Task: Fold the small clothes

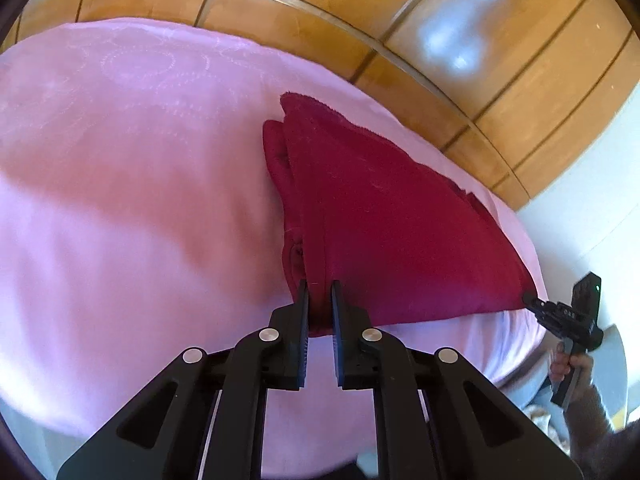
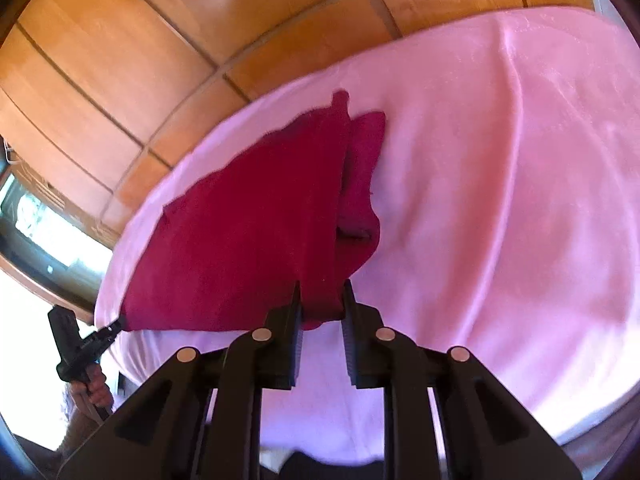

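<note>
Orange-brown tiled floor point(image 1: 320, 12) behind pink-sheeted bed point(image 1: 132, 184) | dark red folded fleece garment point(image 1: 372, 216) lies near bed's edge, its near hem lifted | left tongs point(image 1: 319, 300) clenched on one near corner; right tongs point(image 2: 321, 300) clenched on the other; hem taut between them | hand point(image 1: 570, 364) grips right handle

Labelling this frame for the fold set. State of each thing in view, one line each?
Red cloth: folded over in layers, near edge pinched at both corners, lying on the pink sheet.
Left gripper: shut on the red cloth.
Right gripper: shut on the red cloth.
Pink sheet: spread out, lightly creased.
</note>
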